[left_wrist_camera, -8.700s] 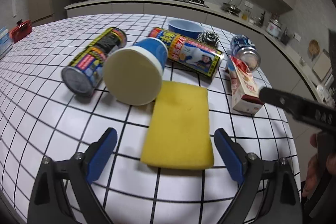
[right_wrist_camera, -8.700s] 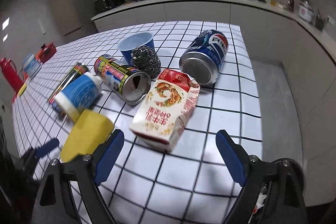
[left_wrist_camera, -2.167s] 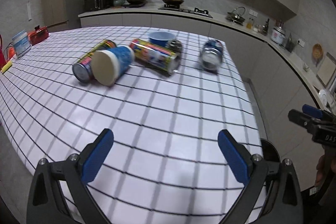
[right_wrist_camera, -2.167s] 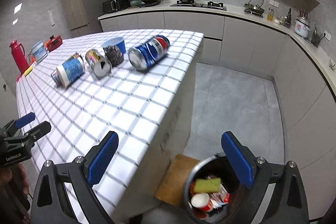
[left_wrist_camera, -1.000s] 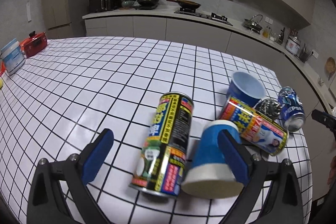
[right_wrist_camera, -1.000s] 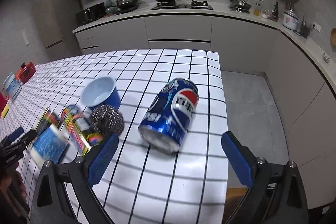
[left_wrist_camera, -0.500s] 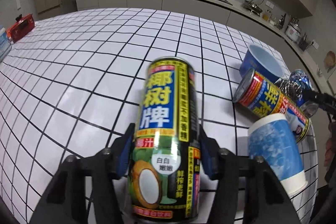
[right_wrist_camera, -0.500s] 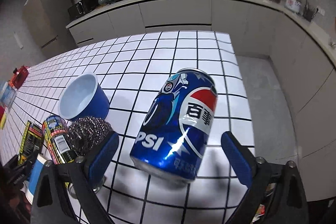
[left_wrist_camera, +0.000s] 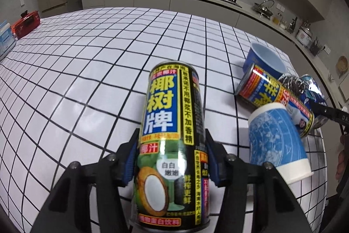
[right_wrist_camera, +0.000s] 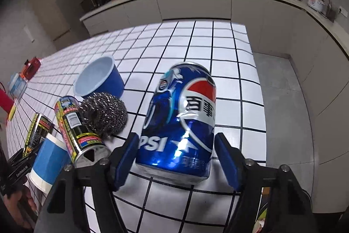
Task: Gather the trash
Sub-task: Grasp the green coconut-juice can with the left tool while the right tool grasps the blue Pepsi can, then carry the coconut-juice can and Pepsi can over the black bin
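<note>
Bench point(left_wrist_camera: 87, 62): white tile top w/ black grid lines, carries all items; kitchen units & hob behind.

Left gripper point(left_wrist_camera: 170, 156): blue-padded fingers point(left_wrist_camera: 130, 158) pressed tight on both sides of the coconut juice can point(left_wrist_camera: 172, 145). Can is black/yellow/blue/green, lengthwise along the fingers, base toward camera. Can't tell if it's lifted or on the bench.

Right gripper point(right_wrist_camera: 176, 158): fingers point(right_wrist_camera: 127, 158) either side of the Pepsi can point(right_wrist_camera: 181, 126), which lies on its side on the bench, base toward camera. Left pad at or nearly at the can wall; right pad w/ a clear gap, so fingers apart, not clamped.

Paper cup point(left_wrist_camera: 277, 141): blue print, white rim band, on its side, just right of the coconut juice can; in right-wrist view at lower left.

Red/yellow can point(left_wrist_camera: 274, 97): on its side, touching or just behind the paper cup; opened end faces the right wrist cam.

Blue bowl point(right_wrist_camera: 98, 80): tilted on its side, pale inside, mouth toward the left, just behind the steel scourer.

Steel scourer point(right_wrist_camera: 103, 113): betw. the blue bowl & red/yellow can, near the Pepsi can's left side but apart.

Red item point(left_wrist_camera: 26, 23) & pale blue container point(left_wrist_camera: 5, 38): far left bench edge, well apart from the rest.
</note>
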The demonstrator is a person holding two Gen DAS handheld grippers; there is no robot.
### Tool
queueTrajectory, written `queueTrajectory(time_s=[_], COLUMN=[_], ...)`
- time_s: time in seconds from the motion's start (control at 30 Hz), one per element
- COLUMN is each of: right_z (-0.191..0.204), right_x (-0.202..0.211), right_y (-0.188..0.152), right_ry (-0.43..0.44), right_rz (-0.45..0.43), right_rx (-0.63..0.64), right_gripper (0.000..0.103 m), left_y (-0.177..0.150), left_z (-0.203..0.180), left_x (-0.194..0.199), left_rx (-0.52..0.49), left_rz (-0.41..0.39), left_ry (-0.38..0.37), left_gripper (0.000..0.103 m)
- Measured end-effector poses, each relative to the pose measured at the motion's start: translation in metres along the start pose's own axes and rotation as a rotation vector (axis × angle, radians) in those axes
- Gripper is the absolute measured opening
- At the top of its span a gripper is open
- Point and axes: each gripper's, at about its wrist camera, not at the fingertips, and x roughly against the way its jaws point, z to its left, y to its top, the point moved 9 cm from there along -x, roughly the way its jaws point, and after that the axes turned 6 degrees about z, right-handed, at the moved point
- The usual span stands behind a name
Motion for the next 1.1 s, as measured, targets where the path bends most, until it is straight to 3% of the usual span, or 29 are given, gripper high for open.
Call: queueTrajectory(time_s=[0.03, 0.1, 0.13, 0.17, 0.23, 1.1], right_z=[-0.002, -0.004, -0.004, -0.003, -0.004, -0.017], right_x=[-0.004, -0.009, -0.013, -0.017, -0.016, 0.065], right_y=[0.002, 0.007, 0.007, 0.006, 0.004, -0.061], right_ry=[-0.018, -0.008, 0.004, 0.021, 0.019, 0.104], right_rz=[0.008, 0.014, 0.029, 0.042, 0.035, -0.062], right_rx=[-0.004, -0.011, -0.013, -0.010, -0.007, 0.063], right_gripper=[0.086, 0.086, 0.083, 0.071, 0.071, 0.069], left_y=[0.001, 0.004, 0.005, 0.005, 0.005, -0.040], left_z=[0.000, -0.002, -0.002, -0.002, -0.001, -0.033], left_x=[0.000, -0.003, -0.004, -0.004, -0.003, 0.058], left_rx=[-0.007, -0.006, -0.008, -0.010, -0.012, 0.030], left_rz=[-0.004, 0.001, 0.000, -0.002, -0.002, -0.091], left_ry=[0.011, 0.011, 0.012, 0.014, 0.020, 0.047], left_gripper=[0.054, 0.054, 0.054, 0.054, 0.054, 0.054])
